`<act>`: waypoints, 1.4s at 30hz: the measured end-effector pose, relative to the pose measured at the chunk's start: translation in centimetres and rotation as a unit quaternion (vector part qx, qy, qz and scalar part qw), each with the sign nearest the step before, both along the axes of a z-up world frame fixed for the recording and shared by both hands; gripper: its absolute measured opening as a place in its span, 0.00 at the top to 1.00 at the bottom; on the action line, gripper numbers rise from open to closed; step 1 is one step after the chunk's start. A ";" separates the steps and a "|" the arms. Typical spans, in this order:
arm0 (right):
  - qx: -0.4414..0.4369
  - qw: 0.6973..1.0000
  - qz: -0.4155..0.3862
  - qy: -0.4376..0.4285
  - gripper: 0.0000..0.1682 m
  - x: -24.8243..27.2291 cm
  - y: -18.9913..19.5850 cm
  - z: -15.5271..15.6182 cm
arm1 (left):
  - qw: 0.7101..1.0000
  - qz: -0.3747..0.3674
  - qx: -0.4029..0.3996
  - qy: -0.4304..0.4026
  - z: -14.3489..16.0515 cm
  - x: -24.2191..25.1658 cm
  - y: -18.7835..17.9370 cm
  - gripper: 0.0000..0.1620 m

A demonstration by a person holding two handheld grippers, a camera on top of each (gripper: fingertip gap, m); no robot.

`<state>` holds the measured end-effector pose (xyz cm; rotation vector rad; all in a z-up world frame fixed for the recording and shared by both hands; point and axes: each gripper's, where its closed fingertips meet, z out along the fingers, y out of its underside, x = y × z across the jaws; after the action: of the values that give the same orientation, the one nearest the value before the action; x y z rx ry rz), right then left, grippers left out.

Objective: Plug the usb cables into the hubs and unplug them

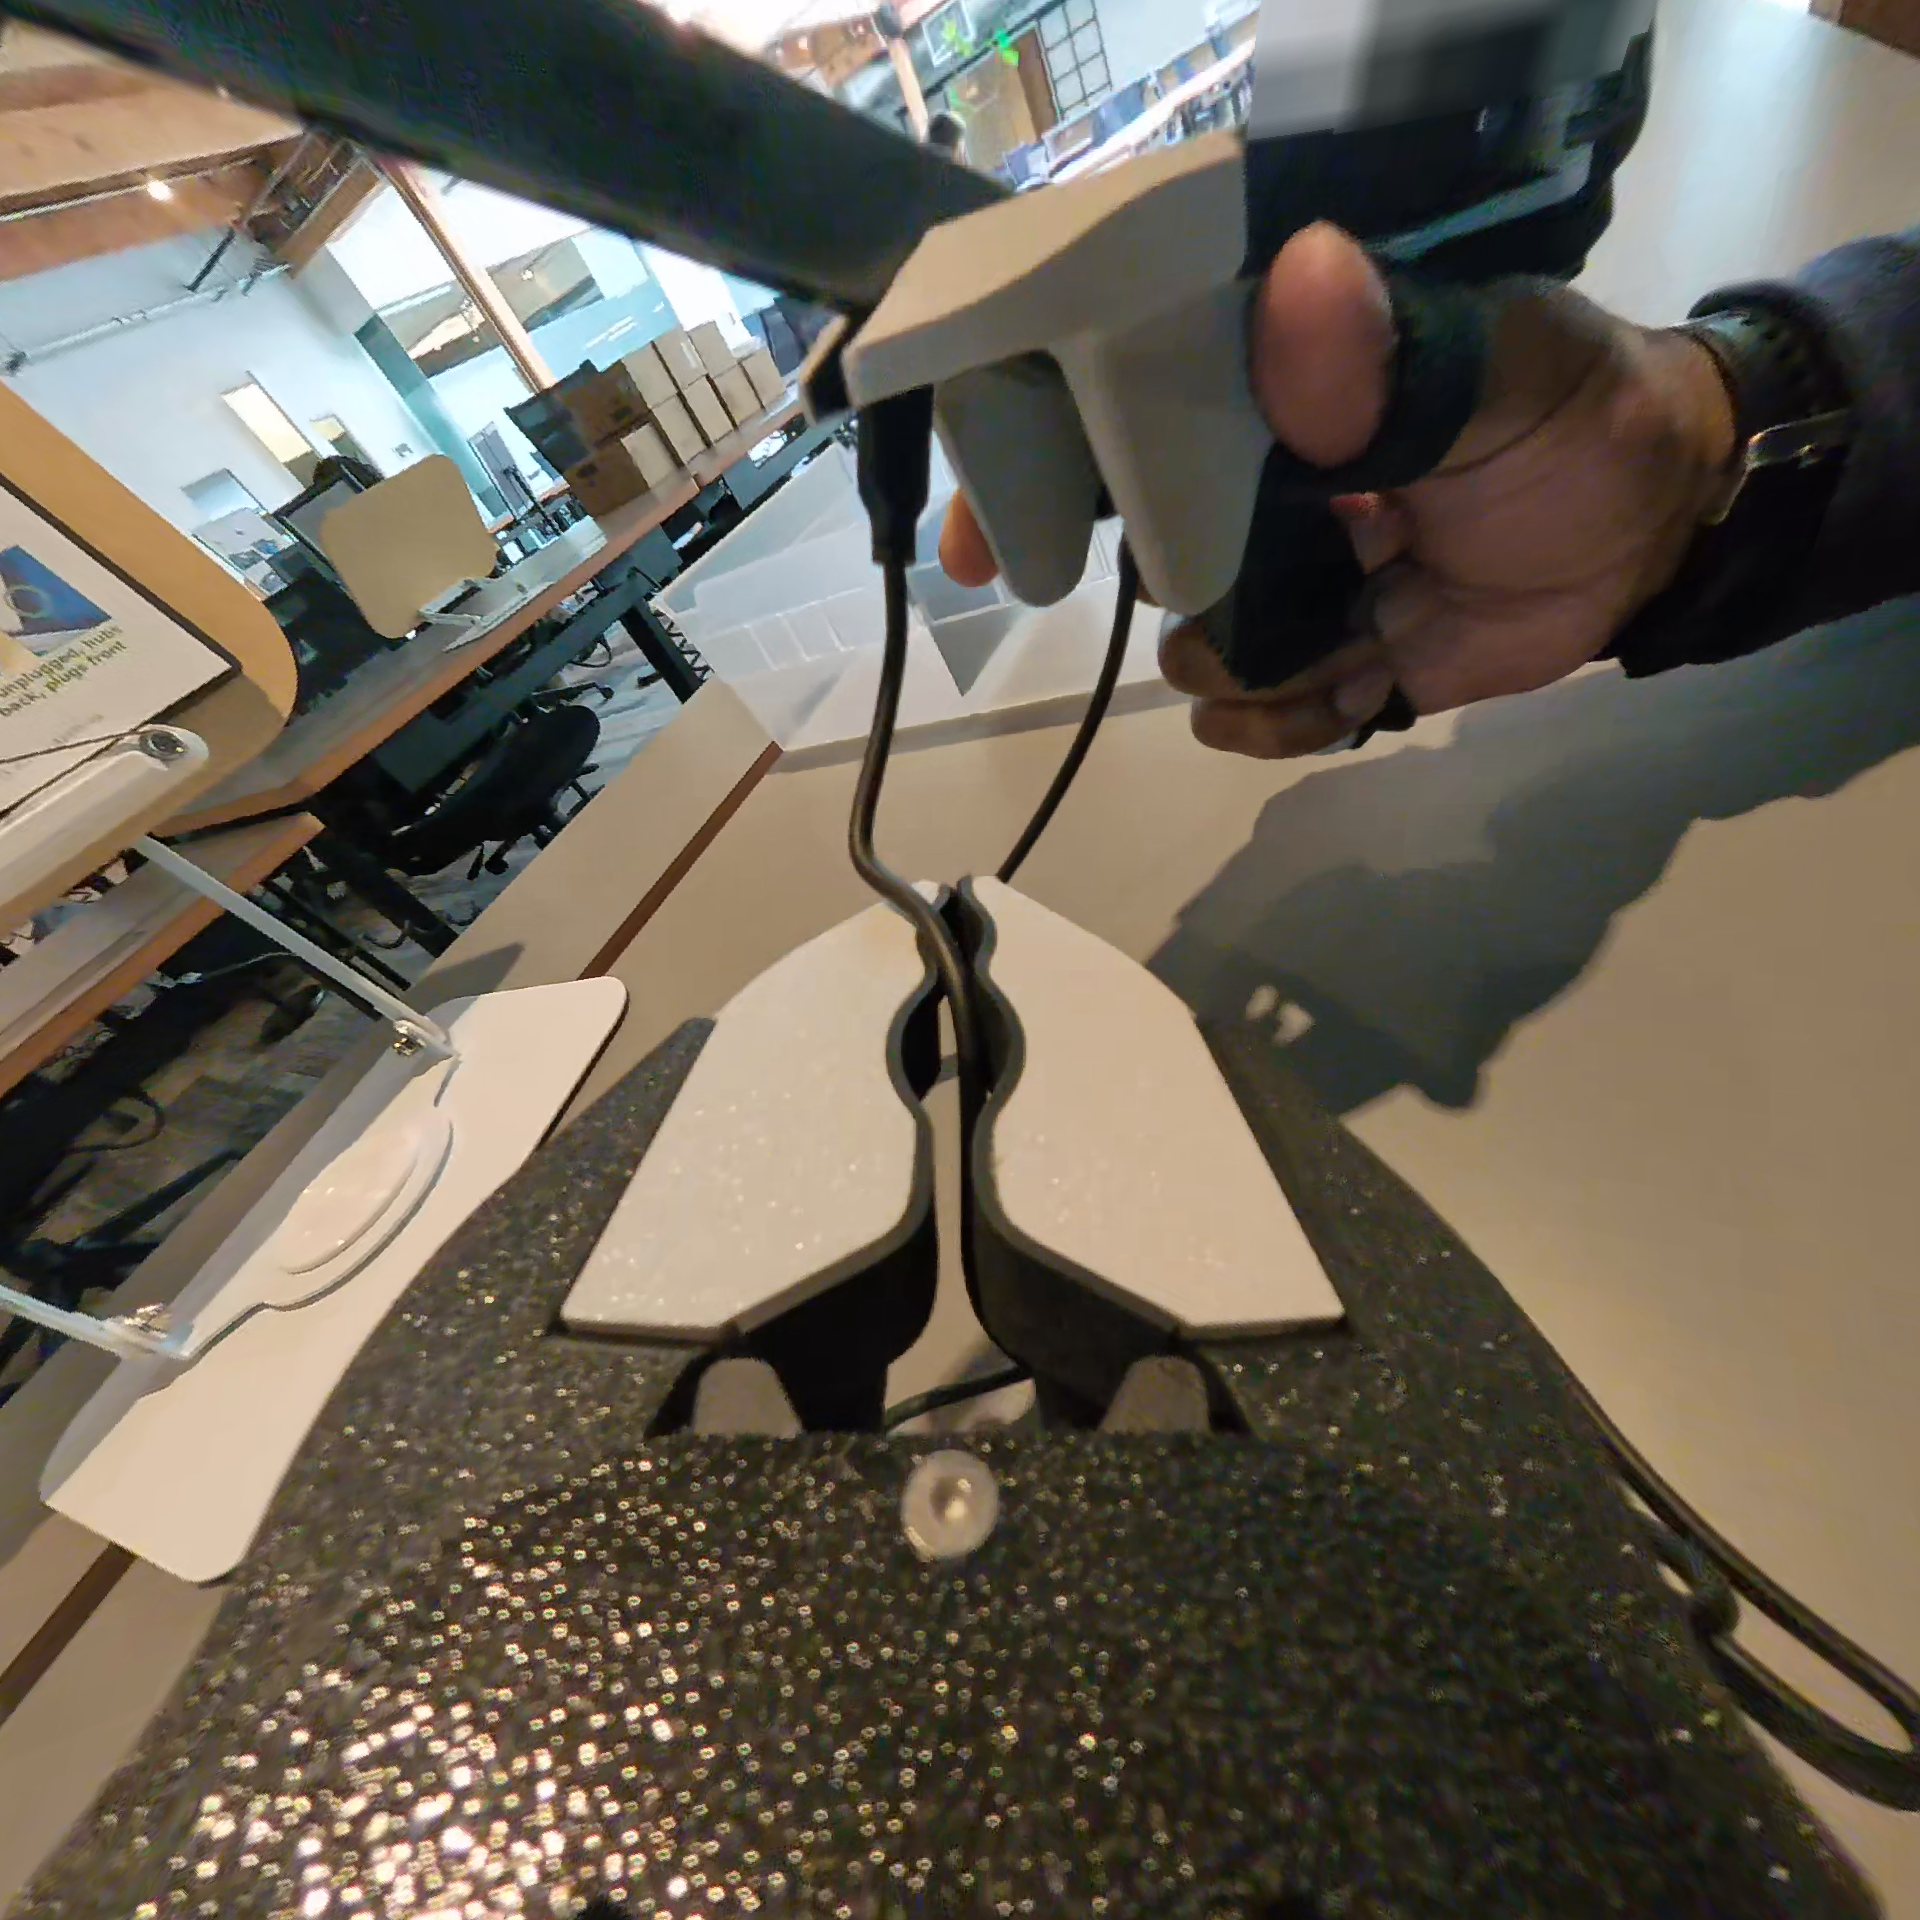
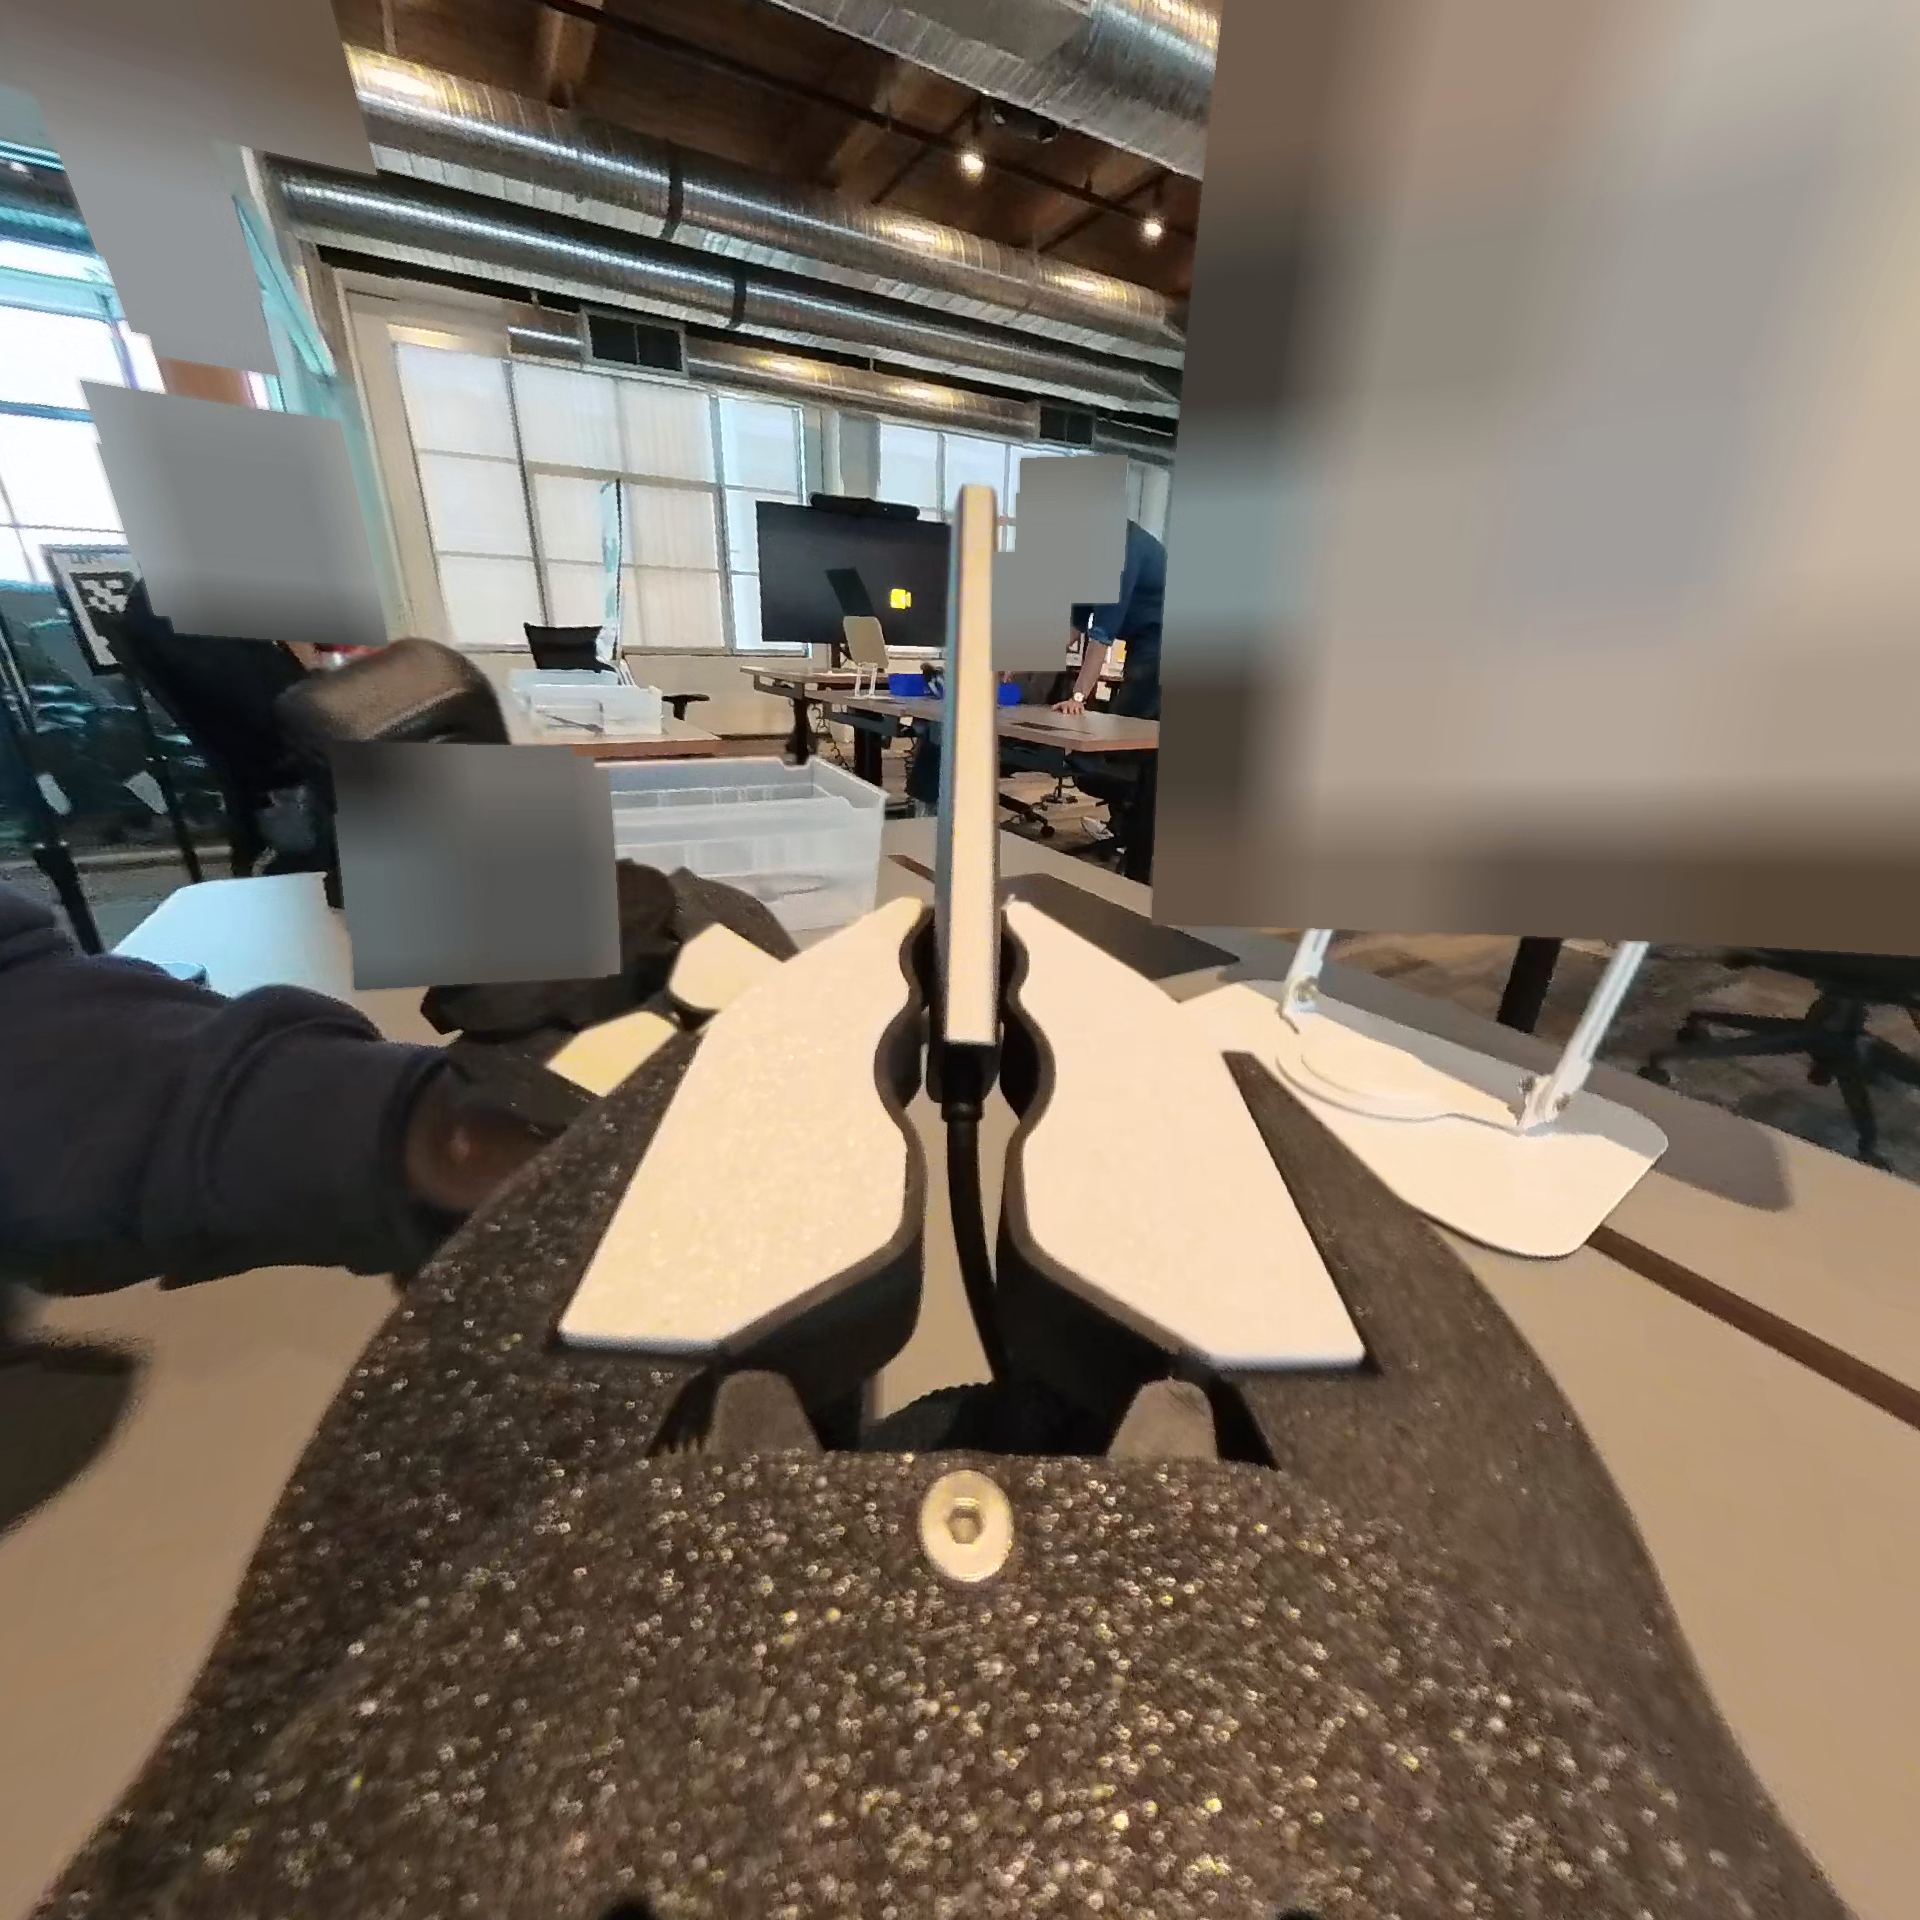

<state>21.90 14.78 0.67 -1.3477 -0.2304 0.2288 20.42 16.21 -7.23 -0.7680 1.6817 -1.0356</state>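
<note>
Office desks and stacked boxes sat beyond the counter (image 1: 1558,1195). Left tool (image 1: 961,904) was pinched on a thin black cable (image 1: 878,748) running up and ahead to the right tool (image 2: 961,935), itself clamped on the upright hub (image 2: 971,748), long axis vertical.

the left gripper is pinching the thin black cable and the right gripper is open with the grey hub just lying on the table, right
Not quite. The right wrist view shows the right gripper shut on the grey hub, held upright off the table. The left gripper is indeed pinching the thin black cable.
</note>
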 end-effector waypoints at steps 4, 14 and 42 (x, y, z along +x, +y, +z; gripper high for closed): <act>-0.010 1.000 -0.009 -0.001 0.95 0.8 0.4 -0.8 | 1.000 -0.004 -0.006 0.006 -0.2 -0.1 0.2 1.00; -0.008 0.999 -0.029 -0.038 0.95 0.7 0.5 -1.2 | 1.000 -0.003 -0.018 0.011 -0.5 -0.1 0.6 1.00; -0.045 0.998 -0.013 0.049 0.95 1.5 1.2 -2.6 | 0.981 -0.073 -0.117 0.137 -2.5 -1.9 1.7 1.00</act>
<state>23.37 15.96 -1.97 -1.4230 -0.1218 0.2863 18.53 17.92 -9.78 -0.9887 1.8922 -1.2939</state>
